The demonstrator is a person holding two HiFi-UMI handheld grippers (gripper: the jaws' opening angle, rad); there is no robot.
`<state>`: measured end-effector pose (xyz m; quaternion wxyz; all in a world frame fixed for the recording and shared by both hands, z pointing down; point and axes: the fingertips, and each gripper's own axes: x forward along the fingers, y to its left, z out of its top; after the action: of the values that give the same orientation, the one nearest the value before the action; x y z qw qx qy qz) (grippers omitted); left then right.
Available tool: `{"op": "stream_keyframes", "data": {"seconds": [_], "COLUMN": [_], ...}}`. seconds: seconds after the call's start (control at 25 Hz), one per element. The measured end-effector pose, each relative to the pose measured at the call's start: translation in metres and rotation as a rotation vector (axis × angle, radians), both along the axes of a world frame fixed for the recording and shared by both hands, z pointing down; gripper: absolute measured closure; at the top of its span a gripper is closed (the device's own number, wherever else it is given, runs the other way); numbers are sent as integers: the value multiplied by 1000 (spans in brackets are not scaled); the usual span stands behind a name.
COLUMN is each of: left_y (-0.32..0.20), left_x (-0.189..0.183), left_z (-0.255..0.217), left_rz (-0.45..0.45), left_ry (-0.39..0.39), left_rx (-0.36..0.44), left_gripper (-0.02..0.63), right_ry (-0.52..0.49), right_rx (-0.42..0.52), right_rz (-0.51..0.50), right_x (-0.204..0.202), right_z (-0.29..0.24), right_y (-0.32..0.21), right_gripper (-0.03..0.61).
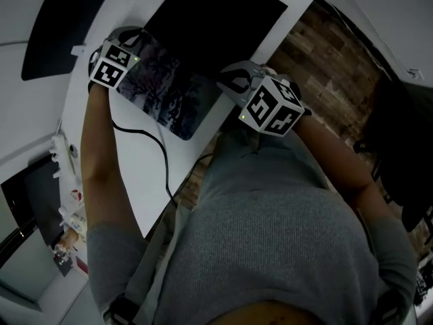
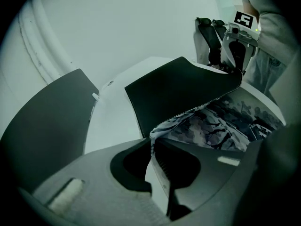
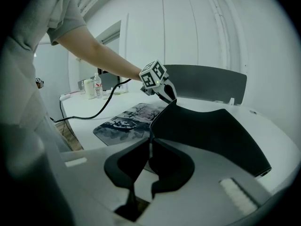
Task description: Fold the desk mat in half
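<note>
I'm looking down at the white table (image 1: 145, 181), where the desk mat (image 1: 210, 26) is lying doubled partway over itself. Its black underside is facing up across the far part, and its printed face is showing on the strip nearest me.

The left gripper (image 1: 135, 40) is pinching one corner of the turned-over edge. In its own view the jaws are closing on the thin, stitched rim of the mat (image 2: 183, 88), with only that sheet between them. The right gripper (image 1: 233, 81) is clamping the other corner of the same edge, and its own view shows the mat (image 3: 207, 126) running straight out from between the pressed jaws. Each gripper is showing up in the other's camera, the right gripper (image 2: 225, 46) at one end of the raised edge and the left gripper (image 3: 162, 91) at the other.

The head view is dim, so I'm only guessing that the held edge is hanging just above the printed face rather than resting on it. A black cable (image 1: 159, 147) is trailing across the table beside the mat's near corner.
</note>
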<state>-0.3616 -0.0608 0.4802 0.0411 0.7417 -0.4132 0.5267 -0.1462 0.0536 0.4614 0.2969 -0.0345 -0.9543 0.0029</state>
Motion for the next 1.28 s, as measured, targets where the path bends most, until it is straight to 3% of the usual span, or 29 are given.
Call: {"op": "stream_keyframes", "data": {"seconds": [0.2, 0.52, 1.28], "left_y": [19, 55, 110], "left_x": [-3, -19, -49], "left_z": [3, 6, 9], "left_rz": [49, 65, 55], "left_ry": [4, 17, 33], "left_rx": [-10, -3, -4], "left_gripper": [581, 580, 578], "right_ry": [8, 21, 21], "right_rx": [12, 43, 52], "right_rz": [82, 106, 61], "right_x": [-5, -21, -50], "right_z": [2, 3, -3], "right_y": [18, 55, 109], "right_gripper": [549, 549, 549]}}
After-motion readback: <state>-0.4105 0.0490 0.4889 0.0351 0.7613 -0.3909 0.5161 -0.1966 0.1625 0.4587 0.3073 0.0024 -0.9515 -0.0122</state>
